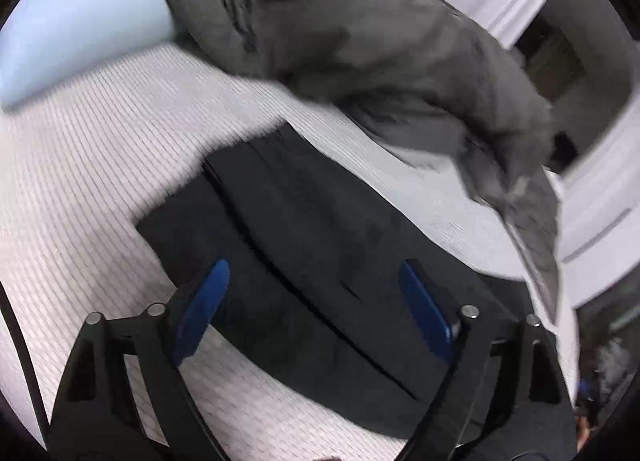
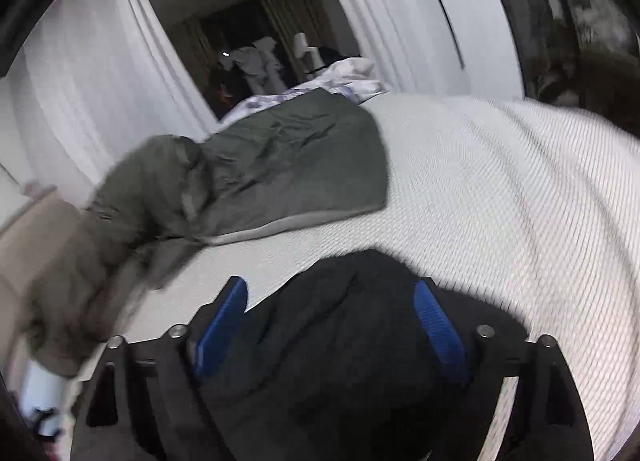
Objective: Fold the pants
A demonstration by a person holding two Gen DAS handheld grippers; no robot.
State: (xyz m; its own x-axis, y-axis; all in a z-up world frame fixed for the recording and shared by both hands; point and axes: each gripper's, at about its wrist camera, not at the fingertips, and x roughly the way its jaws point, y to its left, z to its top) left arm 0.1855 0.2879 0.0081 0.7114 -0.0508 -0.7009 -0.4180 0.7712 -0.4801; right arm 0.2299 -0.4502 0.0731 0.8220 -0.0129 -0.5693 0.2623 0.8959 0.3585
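Observation:
Dark navy pants lie folded flat on a white ribbed bedspread. My left gripper is open, its blue pads spread above the pants' near part. In the right wrist view the pants bunch up dark between the pads. My right gripper is open above them, with the left pad at the fabric's edge. Both views are blurred.
A grey-green quilted blanket lies heaped along the bed's far side; it also shows in the right wrist view. A light blue pillow sits at the far left. White wall panels and a doorway stand beyond the bed.

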